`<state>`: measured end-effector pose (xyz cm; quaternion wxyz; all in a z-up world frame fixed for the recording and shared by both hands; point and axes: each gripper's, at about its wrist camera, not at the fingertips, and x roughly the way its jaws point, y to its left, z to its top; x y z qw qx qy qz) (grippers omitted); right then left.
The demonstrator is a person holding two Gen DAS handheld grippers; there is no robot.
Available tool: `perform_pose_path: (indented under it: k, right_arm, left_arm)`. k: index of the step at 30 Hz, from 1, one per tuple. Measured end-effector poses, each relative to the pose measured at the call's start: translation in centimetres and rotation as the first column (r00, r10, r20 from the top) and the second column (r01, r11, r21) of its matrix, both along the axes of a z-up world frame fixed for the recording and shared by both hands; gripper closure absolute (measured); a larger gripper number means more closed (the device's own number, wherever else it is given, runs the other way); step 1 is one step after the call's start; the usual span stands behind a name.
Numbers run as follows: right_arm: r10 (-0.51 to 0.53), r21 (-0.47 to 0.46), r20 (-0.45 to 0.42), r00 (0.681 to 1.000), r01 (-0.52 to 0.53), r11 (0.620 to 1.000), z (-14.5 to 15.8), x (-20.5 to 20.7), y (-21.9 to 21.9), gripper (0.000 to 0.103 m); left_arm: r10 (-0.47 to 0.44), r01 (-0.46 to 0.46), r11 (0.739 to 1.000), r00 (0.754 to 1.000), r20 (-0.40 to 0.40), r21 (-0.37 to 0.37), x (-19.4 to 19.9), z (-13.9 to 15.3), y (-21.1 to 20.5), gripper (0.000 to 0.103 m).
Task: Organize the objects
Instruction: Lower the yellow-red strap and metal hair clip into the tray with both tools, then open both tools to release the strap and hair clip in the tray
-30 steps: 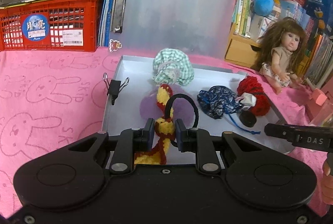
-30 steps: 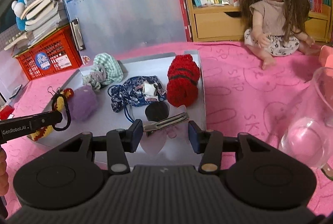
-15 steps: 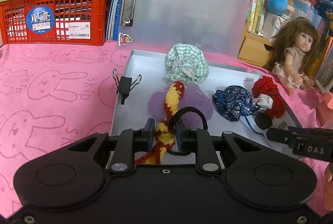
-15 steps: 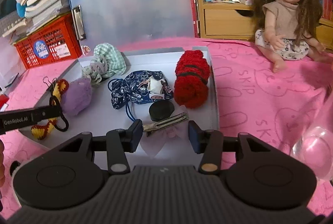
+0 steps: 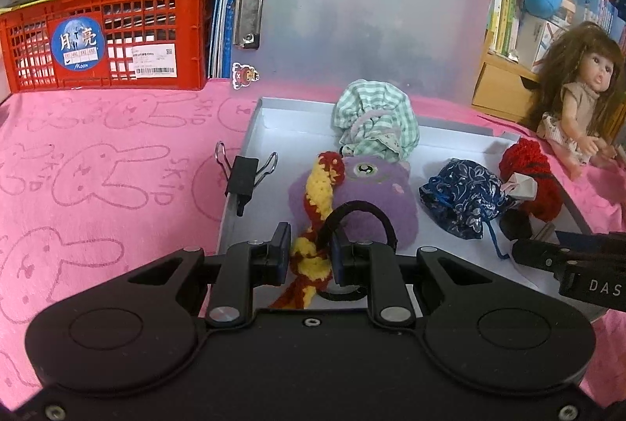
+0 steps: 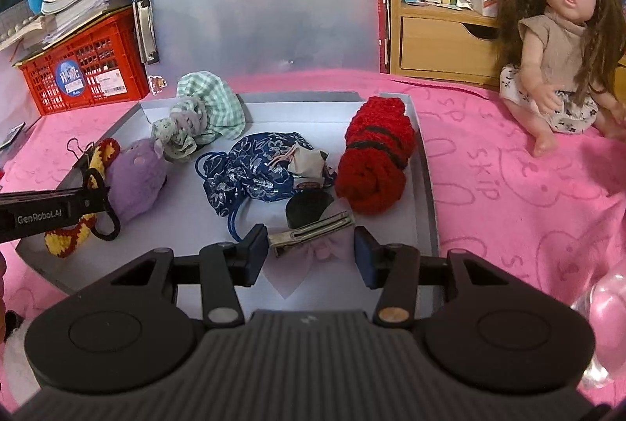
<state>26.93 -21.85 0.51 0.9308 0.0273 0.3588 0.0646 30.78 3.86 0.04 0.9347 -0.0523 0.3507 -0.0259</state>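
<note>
My left gripper [image 5: 311, 256] is shut on a yellow and red crocheted hair tie [image 5: 321, 194] with a black elastic loop. It holds the tie low over the front left of the white tray [image 5: 234, 213], in front of a purple plush [image 5: 371, 198]. In the right wrist view the tie's tail [image 6: 64, 239] touches the tray floor. My right gripper [image 6: 311, 250] is shut lengthwise on a metal hair clip [image 6: 313, 231] with a pink bow, over the tray's front right. The tray also holds a green checked pouch [image 6: 211, 108], a blue floral pouch [image 6: 254, 174] and a red knitted roll [image 6: 375, 162].
A black binder clip [image 5: 244, 178] grips the tray's left rim. A red crate [image 5: 109, 41] and a translucent clipboard [image 5: 371, 10] stand behind. A doll [image 6: 559, 41] sits at the right on the pink towel. A clear glass [image 6: 602, 323] is at my right gripper's side.
Both grippers shifted left with their loads still held. The left one sank a little, and the hair tie's tail came down onto the tray floor. The glass slid toward the right view's edge.
</note>
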Motion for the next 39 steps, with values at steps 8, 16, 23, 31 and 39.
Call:
perform_pose_path:
  k: [8,16,23,31,39]
  right_arm:
    - [-0.006,0.003,0.004,1.000,0.006,1.000,0.0,-0.2,0.0,0.043]
    - [-0.006,-0.013,0.026,1.000,0.006,1.000,0.0,-1.0,-0.1,0.022]
    - [-0.007,0.001,0.044,0.999,0.007,1.000,0.4,-1.7,-0.1,0.016]
    - [-0.010,0.007,0.075,0.997,0.010,1.000,1.0,-2.9,-0.5,0.002]
    - [0.006,0.001,0.105,0.994,-0.006,1.000,1.7,-4.5,-0.4,0.000]
  left_arm:
    - [-0.004,0.004,1.000,1.000,0.004,0.010,-0.1,0.0,-0.1,0.083]
    - [-0.005,0.004,1.000,1.000,0.015,0.026,-0.5,0.3,-0.1,0.067]
    - [-0.005,0.004,1.000,0.999,0.041,0.029,-1.4,1.0,-0.1,0.051]
    - [-0.019,0.019,1.000,0.998,0.064,-0.009,-2.7,2.1,0.4,0.025]
    - [-0.040,0.040,0.999,0.993,0.111,0.002,-4.8,3.9,0.2,0.017]
